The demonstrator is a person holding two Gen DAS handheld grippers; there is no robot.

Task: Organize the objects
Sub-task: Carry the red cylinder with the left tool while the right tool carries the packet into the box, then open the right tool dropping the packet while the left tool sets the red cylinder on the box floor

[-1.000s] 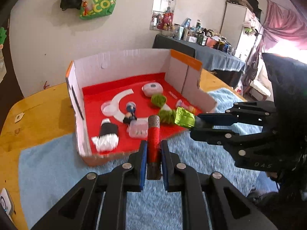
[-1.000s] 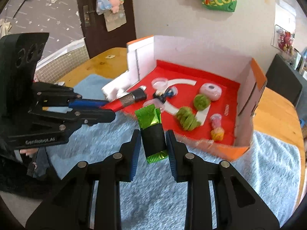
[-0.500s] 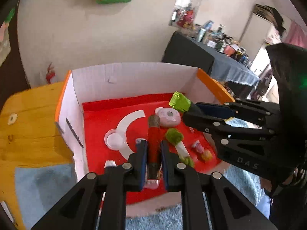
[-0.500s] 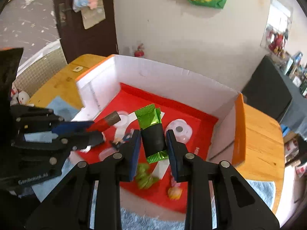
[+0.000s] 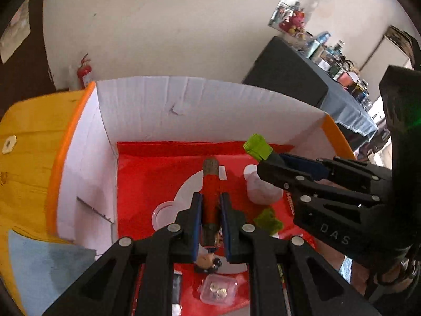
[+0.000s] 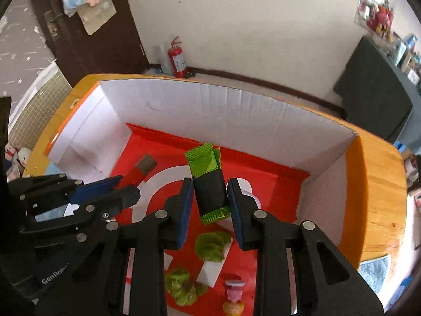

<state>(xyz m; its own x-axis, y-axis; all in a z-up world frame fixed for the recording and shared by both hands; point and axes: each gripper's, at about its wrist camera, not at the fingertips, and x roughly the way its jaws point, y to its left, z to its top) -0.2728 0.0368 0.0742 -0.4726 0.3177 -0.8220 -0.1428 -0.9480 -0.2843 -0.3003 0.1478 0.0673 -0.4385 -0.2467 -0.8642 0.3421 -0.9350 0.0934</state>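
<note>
Hovering over the box (image 6: 236, 121): left gripper (image 5: 210, 221) clamped on the red stick (image 5: 210, 197), right gripper (image 6: 209, 202) clamped on the green-and-black packet (image 6: 209, 181). Risk: both releasing close together, so items collide or land on the clutter below. A second ago both were short of the box, above the blue mat (image 5: 44, 263).

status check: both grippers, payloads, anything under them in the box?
Left gripper shut on red stick. Right gripper shut on green-and-black packet. Both over cardboard box; green pom-poms, small toys below.
</note>
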